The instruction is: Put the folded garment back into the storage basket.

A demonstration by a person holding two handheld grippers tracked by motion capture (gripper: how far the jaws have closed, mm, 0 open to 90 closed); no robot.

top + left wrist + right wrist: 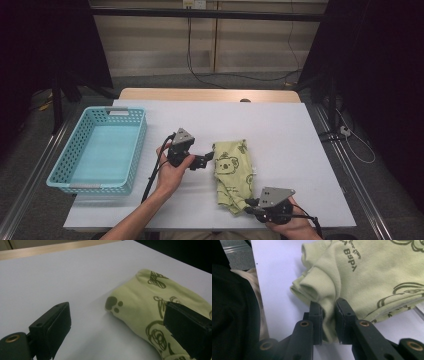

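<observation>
A folded yellow-green garment [232,172] printed with koala drawings lies on the white table top [290,130], right of centre. My left gripper [207,159] is at its upper left corner, jaws wide open. In the left gripper view the garment's [140,302] corner with a paw print lies between the jaws of that gripper [116,315], and the pads do not press on it. My right gripper [248,206] is at the garment's near end. In the right gripper view, the gripper [328,307] is shut on a ribbed fold of the cloth [374,272].
A light blue plastic basket [136,145] stands on the left side of the table, nothing inside it. A wooden strip [210,94] borders the far edge. Bare white surface lies beyond and to the right of the garment.
</observation>
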